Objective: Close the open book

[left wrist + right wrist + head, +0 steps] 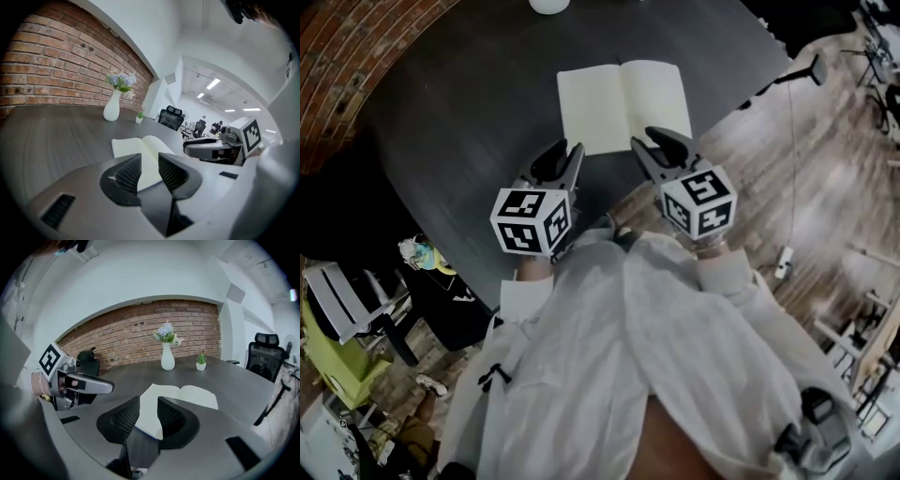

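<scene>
Open book (623, 105) flat on dark matte wood-grain table (459, 112), close to table's 5 o'clock edge; spine runs 12–6 o'clock, long axis of spread 9–3; pages blank, cream, smooth, gently bowed toward spine. At book's 7 o'clock corner left gripper (569, 150), at 5 o'clock right gripper (640, 139); jaws of both narrowly apart, gripping nothing; ribbed black pads (127, 174), page visible through each gap

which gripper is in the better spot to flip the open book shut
Right, narrowly. The right gripper, jaws open, reaches over the near edge of the book on its right-hand page and could probably lift that page across. The left gripper, also open, sits just off the left corner.
</scene>
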The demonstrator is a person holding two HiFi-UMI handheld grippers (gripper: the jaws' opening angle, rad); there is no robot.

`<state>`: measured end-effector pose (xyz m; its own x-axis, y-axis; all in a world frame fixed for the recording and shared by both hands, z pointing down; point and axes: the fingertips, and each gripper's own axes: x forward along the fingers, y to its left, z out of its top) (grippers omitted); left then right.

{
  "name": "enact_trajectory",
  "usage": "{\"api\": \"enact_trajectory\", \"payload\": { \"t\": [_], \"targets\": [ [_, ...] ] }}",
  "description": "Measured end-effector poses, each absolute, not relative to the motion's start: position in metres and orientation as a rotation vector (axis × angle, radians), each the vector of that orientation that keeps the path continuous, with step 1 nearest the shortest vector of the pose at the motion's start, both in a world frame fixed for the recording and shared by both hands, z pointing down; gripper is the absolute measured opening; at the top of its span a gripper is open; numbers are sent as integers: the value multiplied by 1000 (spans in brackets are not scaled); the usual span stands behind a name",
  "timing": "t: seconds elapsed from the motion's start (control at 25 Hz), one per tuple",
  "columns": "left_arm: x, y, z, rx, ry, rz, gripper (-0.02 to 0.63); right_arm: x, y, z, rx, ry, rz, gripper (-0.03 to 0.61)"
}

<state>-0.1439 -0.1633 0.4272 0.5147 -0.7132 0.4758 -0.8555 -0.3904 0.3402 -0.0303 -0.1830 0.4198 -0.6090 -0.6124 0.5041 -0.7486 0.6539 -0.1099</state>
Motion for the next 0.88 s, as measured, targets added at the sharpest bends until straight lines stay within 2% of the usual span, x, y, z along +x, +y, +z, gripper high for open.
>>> {"api": "enact_trajectory", "payload": {
  "t": [0.4,0.88],
  "targets": [
    [-158,-152,465,2131,-1228,338,94,-67,-164,462,766,-2309,257,95],
    [-152,-138,498,2076,-1175,361,94,-73,-163,512,458,-2075,-64,117]
  ]
}}
